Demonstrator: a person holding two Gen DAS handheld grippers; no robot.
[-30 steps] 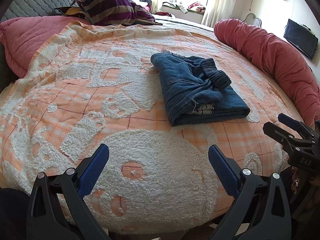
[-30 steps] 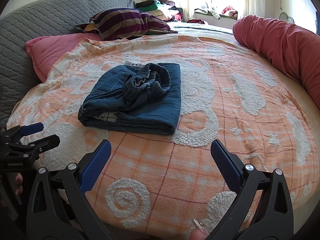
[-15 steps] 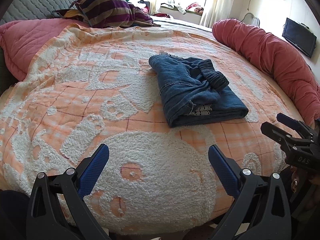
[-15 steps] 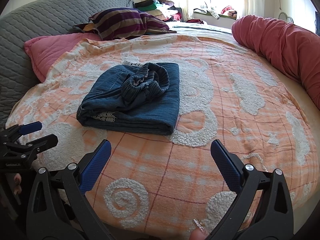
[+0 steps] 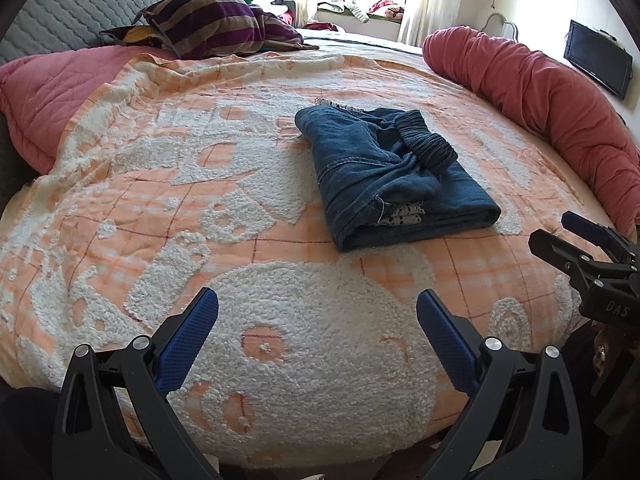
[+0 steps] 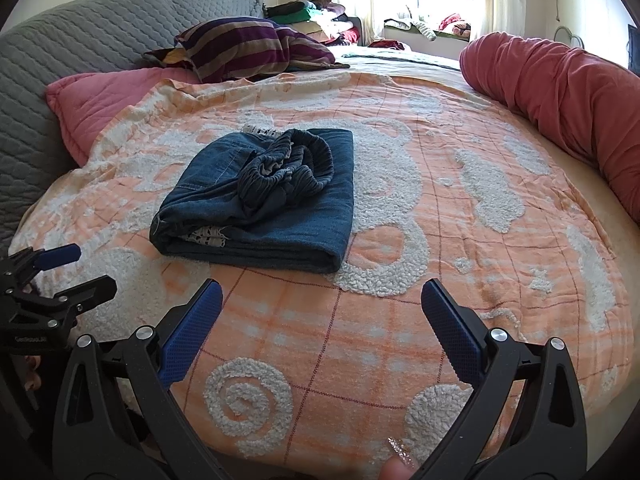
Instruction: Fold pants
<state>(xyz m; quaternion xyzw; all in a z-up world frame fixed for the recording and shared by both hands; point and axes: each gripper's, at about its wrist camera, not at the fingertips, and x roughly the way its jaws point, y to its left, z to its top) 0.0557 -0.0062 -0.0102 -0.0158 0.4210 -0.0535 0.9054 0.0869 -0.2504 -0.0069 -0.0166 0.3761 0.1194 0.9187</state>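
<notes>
Lying folded on the bed, pants (image 5: pixel 394 176) sit well beyond both grippers' wide, empty jaws.

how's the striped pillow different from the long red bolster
The striped pillow is purple-and-tan banded and squat; the red bolster is plain red and long. The pillow sits at the bed's far end by the grey headboard; the bolster runs along the right edge. Both are soft and lie clear of the folded pants.

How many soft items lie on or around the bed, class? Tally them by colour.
Blue: 1, folded pants
Orange-and-white: 1, blanket
Red: 2, pillow, long bolster
Purple-striped: 1, cushion
Grey: 1, quilted cover
Total: 6
</notes>
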